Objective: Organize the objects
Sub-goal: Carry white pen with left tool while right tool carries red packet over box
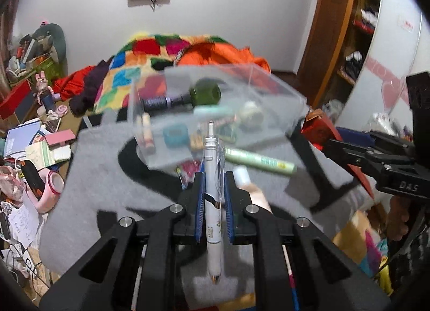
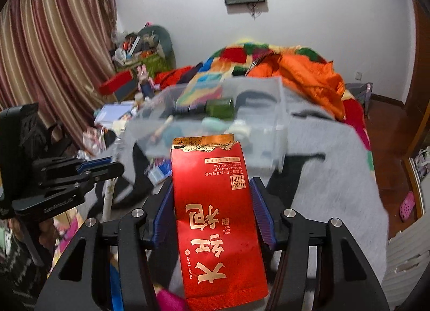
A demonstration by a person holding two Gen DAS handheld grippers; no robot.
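Note:
My left gripper is shut on a white pen that points toward a clear plastic box. The box sits on a grey blanket and holds a dark green bottle, a teal tape roll and other small items. A green tube lies just in front of the box. My right gripper is shut on a red tea packet and holds it in front of the same box. The right gripper also shows at the right of the left wrist view.
A patchwork quilt and an orange jacket lie behind the box. Clutter of books, boxes and a pink tape roll fills the floor at left. A wooden wardrobe stands at right. Striped curtains hang at left.

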